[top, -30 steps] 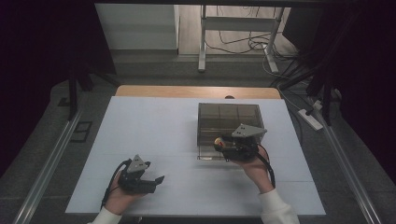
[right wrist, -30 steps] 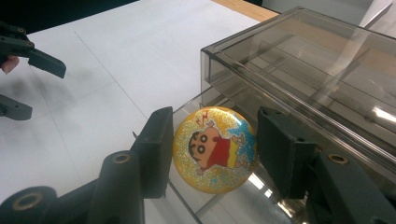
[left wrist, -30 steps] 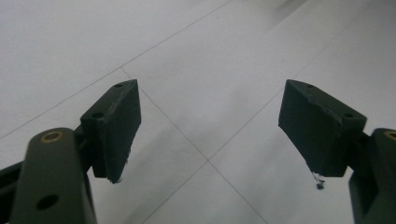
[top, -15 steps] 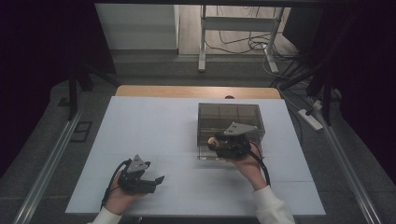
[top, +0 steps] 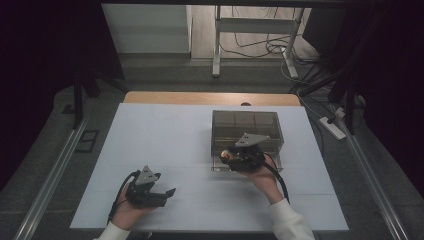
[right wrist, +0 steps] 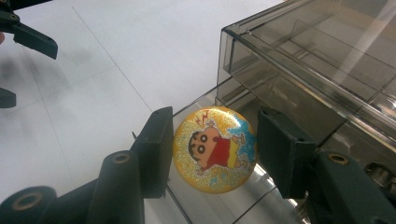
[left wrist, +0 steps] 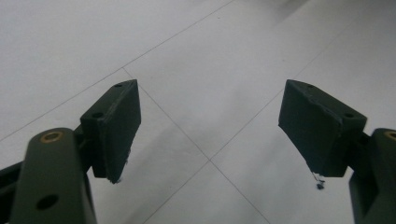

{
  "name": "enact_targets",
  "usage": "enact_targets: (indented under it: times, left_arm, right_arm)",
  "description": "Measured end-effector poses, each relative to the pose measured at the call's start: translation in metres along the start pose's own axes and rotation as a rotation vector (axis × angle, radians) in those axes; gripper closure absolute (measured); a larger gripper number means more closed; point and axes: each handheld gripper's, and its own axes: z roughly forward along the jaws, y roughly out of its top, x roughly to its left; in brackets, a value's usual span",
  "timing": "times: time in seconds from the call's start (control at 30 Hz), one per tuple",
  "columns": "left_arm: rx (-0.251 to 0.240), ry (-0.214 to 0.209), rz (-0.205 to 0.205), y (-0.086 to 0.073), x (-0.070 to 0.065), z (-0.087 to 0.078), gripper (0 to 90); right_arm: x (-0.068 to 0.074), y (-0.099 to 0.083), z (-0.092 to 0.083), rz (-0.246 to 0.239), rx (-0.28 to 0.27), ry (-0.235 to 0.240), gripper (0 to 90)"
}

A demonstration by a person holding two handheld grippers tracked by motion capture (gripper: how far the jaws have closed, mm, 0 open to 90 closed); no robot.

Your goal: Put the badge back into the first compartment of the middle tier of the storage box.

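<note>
Badge (right wrist: 214, 156): a round, glossy disc, glittery yellow with a cartoon child in a red shirt, pinched edge to edge between my right gripper's (right wrist: 212, 154) black jaws. It hangs just in front of the box (top: 247, 126), over its low near tray.

I go by size. The table (top: 165, 135) is a flat white sheet with thin seam lines. The box on it is smoky clear plastic, rectangular, hard-edged, with dividers inside. My right gripper sits at the box's near edge. My left gripper (left wrist: 210, 135) rests well apart from the box, toward its near left, blocky matte jaws spread wide with only table between them.

Since the earlier frames, my right hand has shifted slightly along the box front; the left has not moved.
</note>
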Motion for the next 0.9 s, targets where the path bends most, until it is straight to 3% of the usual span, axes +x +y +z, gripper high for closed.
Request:
enact_targets:
  times: [0.43, 0.63, 0.9]
  left_arm:
    - [-0.001, 0.001, 0.0, 0.0002, 0.0, -0.0005, 21.7]
    - [-0.009, 0.002, 0.006, 0.0006, -0.0009, -0.0009, 21.7]
    - [-0.009, 0.001, 0.006, 0.0005, -0.0007, -0.0009, 21.7]
  right_arm:
    - [-0.0021, -0.0008, -0.0014, 0.009, 0.002, -0.001, 46.9]
    - [-0.0017, 0.0001, -0.0037, 0.003, -0.012, -0.008, 38.5]
    - [-0.0016, 0.0004, -0.0087, 0.008, -0.037, -0.026, 36.8]
